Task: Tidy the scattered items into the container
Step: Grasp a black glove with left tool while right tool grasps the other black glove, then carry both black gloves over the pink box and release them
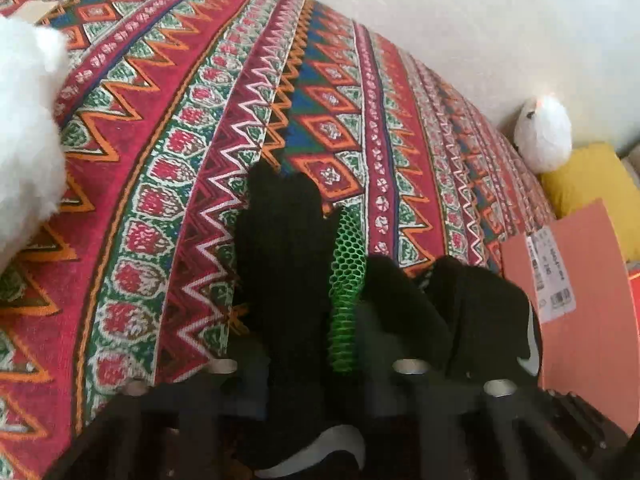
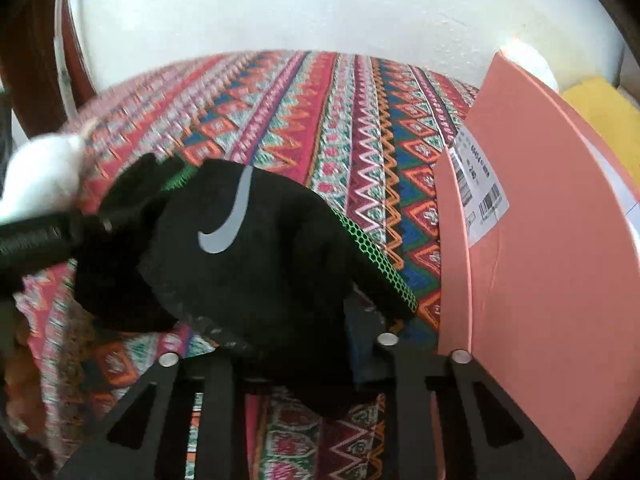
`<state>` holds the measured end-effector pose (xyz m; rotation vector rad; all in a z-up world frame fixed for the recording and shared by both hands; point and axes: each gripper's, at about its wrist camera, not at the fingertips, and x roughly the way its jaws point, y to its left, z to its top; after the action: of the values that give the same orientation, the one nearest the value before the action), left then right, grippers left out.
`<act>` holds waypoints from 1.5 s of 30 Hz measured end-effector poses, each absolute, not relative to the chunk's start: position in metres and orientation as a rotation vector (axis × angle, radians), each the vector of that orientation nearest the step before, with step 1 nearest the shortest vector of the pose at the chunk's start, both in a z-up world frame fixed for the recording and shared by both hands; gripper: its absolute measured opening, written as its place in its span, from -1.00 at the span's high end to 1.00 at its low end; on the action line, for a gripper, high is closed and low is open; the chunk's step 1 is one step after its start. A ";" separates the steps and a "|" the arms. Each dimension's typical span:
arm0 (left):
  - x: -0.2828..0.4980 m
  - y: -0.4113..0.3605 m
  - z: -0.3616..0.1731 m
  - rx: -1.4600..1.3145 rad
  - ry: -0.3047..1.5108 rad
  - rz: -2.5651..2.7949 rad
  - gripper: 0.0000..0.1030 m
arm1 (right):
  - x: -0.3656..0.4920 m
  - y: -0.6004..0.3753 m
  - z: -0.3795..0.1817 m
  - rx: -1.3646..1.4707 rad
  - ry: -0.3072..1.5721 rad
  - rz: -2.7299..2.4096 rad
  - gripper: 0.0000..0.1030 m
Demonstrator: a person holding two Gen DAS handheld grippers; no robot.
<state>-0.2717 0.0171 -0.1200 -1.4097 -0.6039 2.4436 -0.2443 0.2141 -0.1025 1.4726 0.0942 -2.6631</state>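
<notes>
A black sock (image 1: 284, 240) hangs over my left gripper (image 1: 320, 236), which is shut on it; only one green mesh pad (image 1: 348, 272) shows. Just to its right lies a second black sock (image 1: 480, 312) with a white swoosh. In the right wrist view that swoosh sock (image 2: 248, 256) drapes over my right gripper (image 2: 280, 264), which is shut on it, with a green pad edge (image 2: 380, 260) showing on the right. The left gripper's black body (image 2: 40, 236) reaches in from the left. An orange shoe box (image 2: 540, 240) stands right beside the right gripper.
Everything lies on a red patterned bedspread (image 1: 180, 140) against a white wall. A white plush (image 1: 24, 128) fills the left edge and another white plush (image 1: 542, 132) sits by the wall. A yellow cushion (image 1: 588, 180) lies behind the orange box (image 1: 580, 280).
</notes>
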 end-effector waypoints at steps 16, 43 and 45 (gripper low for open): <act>-0.190 0.017 -0.002 -1.018 -0.236 2.902 0.63 | -0.189 0.207 0.005 1.006 -0.072 -2.739 0.57; -0.148 0.240 0.196 -0.552 -0.080 2.487 0.63 | -0.043 0.417 0.184 0.317 -0.611 -3.112 0.56; -0.152 0.254 0.187 -0.575 -0.034 2.474 0.63 | -0.051 0.431 0.178 0.343 -0.637 -3.121 0.56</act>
<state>-0.1517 0.2545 0.1865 -0.5751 -0.0343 2.4738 -0.0507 0.4309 0.1783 0.3433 -0.6367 -3.1208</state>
